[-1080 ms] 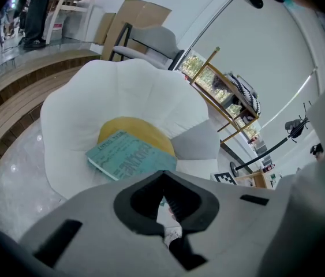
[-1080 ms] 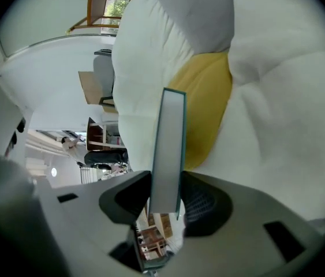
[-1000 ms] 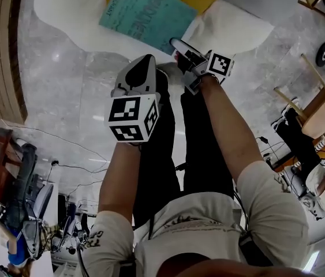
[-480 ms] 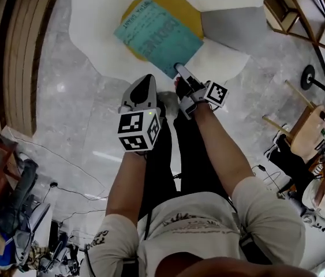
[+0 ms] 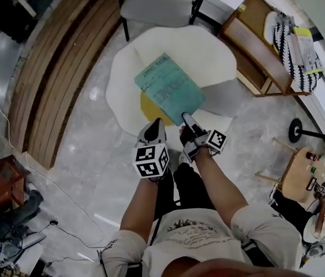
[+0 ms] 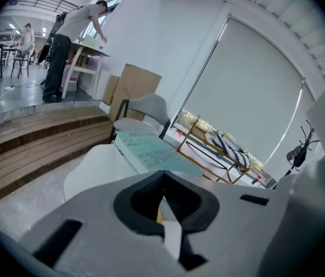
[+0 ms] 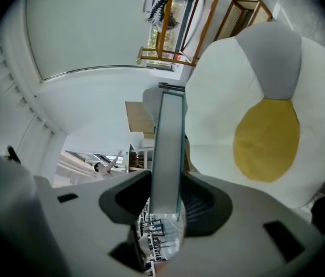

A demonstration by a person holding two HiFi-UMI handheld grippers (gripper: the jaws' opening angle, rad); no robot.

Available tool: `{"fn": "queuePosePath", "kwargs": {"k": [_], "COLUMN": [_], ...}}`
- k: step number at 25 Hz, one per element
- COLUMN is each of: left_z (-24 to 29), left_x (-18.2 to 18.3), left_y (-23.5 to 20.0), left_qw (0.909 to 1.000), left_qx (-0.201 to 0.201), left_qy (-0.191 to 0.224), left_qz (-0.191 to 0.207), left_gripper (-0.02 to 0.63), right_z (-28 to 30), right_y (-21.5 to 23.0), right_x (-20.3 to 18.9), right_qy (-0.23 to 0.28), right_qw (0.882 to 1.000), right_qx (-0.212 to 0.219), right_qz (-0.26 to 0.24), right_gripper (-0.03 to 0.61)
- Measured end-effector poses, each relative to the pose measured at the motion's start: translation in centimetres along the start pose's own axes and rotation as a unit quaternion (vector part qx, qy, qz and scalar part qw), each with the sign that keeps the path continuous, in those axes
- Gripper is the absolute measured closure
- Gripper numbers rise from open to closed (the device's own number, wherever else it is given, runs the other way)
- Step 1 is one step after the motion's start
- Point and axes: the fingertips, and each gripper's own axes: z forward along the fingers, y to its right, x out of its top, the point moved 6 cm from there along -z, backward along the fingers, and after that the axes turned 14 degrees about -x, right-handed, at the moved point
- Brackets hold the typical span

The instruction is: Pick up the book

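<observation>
A thin teal book (image 5: 168,88) hangs above a white egg-shaped cushion (image 5: 202,53) with a yellow yolk (image 5: 149,107) and a grey patch. My right gripper (image 5: 186,120) is shut on the book's near corner. In the right gripper view the book (image 7: 169,131) stands edge-on between the pads of that gripper (image 7: 167,183). My left gripper (image 5: 155,124) hovers just left of the right one, shut and holding nothing. In the left gripper view its jaw tips (image 6: 163,178) meet, with the book (image 6: 150,150) ahead of them.
A wooden stepped platform (image 5: 52,79) runs along the left. A grey chair (image 5: 156,4) stands beyond the cushion and a wooden rack (image 5: 266,51) to its right. A wooden stool (image 5: 298,175) and a seated person (image 5: 324,212) are at the right; cables cross the floor at lower left.
Both grippers have risen, and the book has gone up with the right one, away from the cushion. The view now takes in much more of the room.
</observation>
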Motion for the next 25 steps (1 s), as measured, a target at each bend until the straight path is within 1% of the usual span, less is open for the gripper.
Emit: {"fn": "queuePosePath", "kwargs": {"k": [4,9,13,16,18,21,25], "left_z": [-1.5,-3.3,-4.1,-4.7,-5.5,-7.2,-8.5], "left_x": [4.3,10.0,14.5,17.6,18.7,19.0,21.4], "left_y": [3.2,7.1,9.9,12.2,14.1,17.0,19.4], "left_qw": [0.9996,0.9974,0.9934,0.9877,0.9844,0.9807,0.972], "left_qx": [-0.001,-0.006,-0.012,-0.015,-0.017,-0.023,-0.033], "left_qy": [0.019,0.046,0.072,0.101,0.113,0.116,0.134], "left_qz": [0.019,0.055,0.088,0.119,0.134,0.156,0.19], "left_gripper": [0.594,0.594,0.594,0.594,0.594,0.594,0.594], "right_z": [-2.1,-4.5,-6.0,-6.6,-8.0,-10.8,-12.0], "right_y": [-6.2,-11.6,-15.6,-18.3,-19.8,-21.6,-26.0], "right_x": [1.2,2.3,3.7,5.4,6.0,6.1,6.7], "right_qy": [0.013,0.025,0.046,0.062,0.067,0.069,0.077], "right_qw": [1.0,0.999,0.999,0.998,0.997,0.997,0.994], "right_qx": [0.014,0.016,0.013,0.03,0.038,0.044,0.072], "right_qz": [-0.005,-0.016,-0.016,-0.013,-0.011,-0.016,-0.022], "right_gripper": [0.4,0.4,0.4,0.4,0.4,0.4,0.4]}}
